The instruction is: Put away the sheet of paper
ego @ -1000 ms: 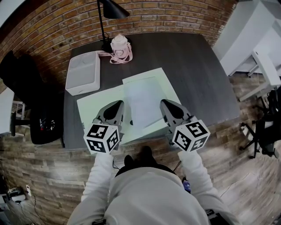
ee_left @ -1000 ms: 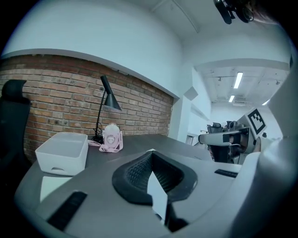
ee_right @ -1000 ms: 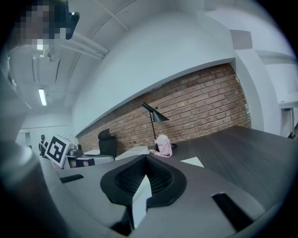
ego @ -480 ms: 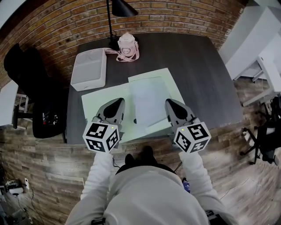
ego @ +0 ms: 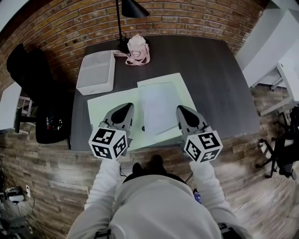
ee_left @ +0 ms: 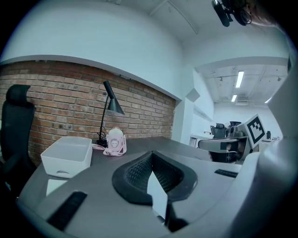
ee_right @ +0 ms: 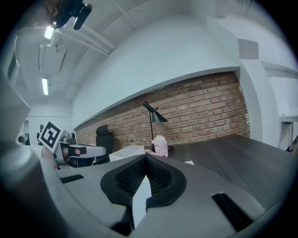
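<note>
While both hand-held grippers [ego: 126, 111] [ego: 182, 112] pinch it, the sheet [ego: 159, 105] overlies green mats [ego: 105, 111].

On the near half of the desk [ego: 219, 79], two overlapping mats [ego: 103, 108], and over them the sheet of paper [ego: 159, 105], pinched at its left edge by the left gripper [ego: 127, 108] and at its right edge by the right gripper [ego: 180, 109]. At the back left a tray [ego: 96, 72], and just to the right of it a lamp [ego: 132, 7] with a small container [ego: 138, 49] beside its foot. To the left of the desk, a chair [ego: 28, 74].

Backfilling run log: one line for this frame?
left gripper: shut on sheet of paper | right gripper: shut on it | held over desk
</note>
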Available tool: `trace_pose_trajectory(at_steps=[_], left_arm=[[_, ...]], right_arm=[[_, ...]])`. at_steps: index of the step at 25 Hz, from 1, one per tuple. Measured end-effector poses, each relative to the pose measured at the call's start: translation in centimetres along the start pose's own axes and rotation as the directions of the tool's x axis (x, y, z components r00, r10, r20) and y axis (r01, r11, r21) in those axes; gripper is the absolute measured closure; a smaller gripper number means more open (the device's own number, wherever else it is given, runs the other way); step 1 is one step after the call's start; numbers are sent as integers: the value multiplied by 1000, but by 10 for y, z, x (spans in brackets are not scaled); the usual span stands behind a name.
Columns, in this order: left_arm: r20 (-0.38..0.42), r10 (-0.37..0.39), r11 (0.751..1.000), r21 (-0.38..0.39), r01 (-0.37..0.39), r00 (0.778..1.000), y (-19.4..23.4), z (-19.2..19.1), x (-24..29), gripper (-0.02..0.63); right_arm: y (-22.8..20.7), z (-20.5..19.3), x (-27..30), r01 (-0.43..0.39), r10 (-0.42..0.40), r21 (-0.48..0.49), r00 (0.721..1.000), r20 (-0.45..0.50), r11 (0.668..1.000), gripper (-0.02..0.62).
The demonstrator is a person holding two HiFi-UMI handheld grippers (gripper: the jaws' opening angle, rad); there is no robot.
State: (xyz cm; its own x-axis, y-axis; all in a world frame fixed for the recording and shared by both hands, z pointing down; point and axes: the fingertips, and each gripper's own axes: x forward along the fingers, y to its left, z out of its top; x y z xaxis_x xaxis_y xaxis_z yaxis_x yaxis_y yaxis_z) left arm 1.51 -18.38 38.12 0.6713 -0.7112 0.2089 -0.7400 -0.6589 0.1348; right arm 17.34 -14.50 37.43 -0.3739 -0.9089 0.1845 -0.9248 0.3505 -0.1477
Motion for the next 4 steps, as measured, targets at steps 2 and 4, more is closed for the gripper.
trace_pose_trajectory(at_steps=[2,4], left_arm=[[-1,3,1000,-5,-3,1000,-1,0,3,588],[-2,5,1000,-9,-5,1000,-3,-1,5,588]], right_arm=[[-2,-1,1,-4,4,-2,1000,-3,1000,568],[-5,-1,1,-8,8,-3,1000,-6,1000,568]])
